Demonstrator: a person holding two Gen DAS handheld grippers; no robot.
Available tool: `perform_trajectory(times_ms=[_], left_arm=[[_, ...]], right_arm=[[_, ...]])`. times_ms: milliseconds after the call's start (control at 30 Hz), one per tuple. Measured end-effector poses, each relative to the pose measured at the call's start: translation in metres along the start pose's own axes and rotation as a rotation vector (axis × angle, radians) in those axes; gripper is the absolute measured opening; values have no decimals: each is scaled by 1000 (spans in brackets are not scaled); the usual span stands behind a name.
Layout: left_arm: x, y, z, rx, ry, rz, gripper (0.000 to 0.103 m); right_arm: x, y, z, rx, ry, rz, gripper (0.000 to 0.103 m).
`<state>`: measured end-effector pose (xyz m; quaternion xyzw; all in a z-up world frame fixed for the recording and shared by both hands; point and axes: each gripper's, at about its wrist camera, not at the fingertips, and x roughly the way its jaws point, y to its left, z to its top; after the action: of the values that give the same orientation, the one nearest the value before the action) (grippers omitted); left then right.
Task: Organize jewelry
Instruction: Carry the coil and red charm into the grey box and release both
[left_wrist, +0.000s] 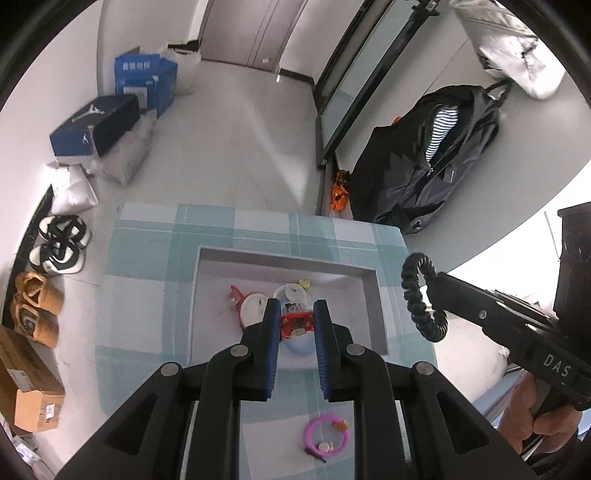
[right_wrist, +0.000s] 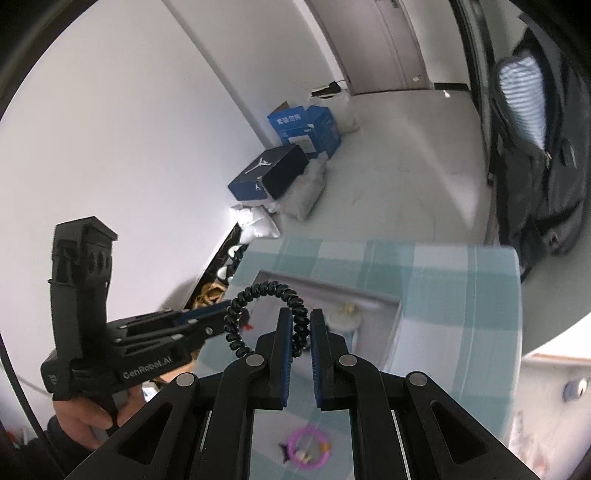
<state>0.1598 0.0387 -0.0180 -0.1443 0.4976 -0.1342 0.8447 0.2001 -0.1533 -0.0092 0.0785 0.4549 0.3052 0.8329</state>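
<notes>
My right gripper (right_wrist: 298, 325) is shut on a black spiral coil band (right_wrist: 266, 314), held in the air above the table; the band also shows in the left wrist view (left_wrist: 421, 295) at the right gripper's tip. My left gripper (left_wrist: 294, 314) is open and empty above a grey open box (left_wrist: 288, 258) on the checked cloth. In the box lie a red piece (left_wrist: 297, 323), a red-rimmed white ring (left_wrist: 251, 306) and pale small items (left_wrist: 291, 291). A pink bracelet with charms (left_wrist: 327, 435) lies on the cloth near me, also in the right wrist view (right_wrist: 308, 445).
The table has a blue-and-white checked cloth (left_wrist: 147, 258). On the floor at the left are shoes (left_wrist: 61, 240), slippers (left_wrist: 35, 306) and cardboard and blue boxes (left_wrist: 96, 125). A black jacket (left_wrist: 432, 162) hangs at the right.
</notes>
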Motion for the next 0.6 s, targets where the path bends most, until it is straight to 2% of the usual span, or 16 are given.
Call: perform_trajectory(times_ms=[200,333,433,600], left_arm=[[20,9,14,-23,52,-56,13],[27,16,22,-71,77,-89,13],[28,17,26,-69,71,-90,13],[38,17,26,-83,103,-97,13]], right_arm=[[25,-13,11,-4,29,3,9],[42,-26,10,26,67,9,9],[53,-35,8,49,104,14,9],[64,-37,6,45,134,11,9]])
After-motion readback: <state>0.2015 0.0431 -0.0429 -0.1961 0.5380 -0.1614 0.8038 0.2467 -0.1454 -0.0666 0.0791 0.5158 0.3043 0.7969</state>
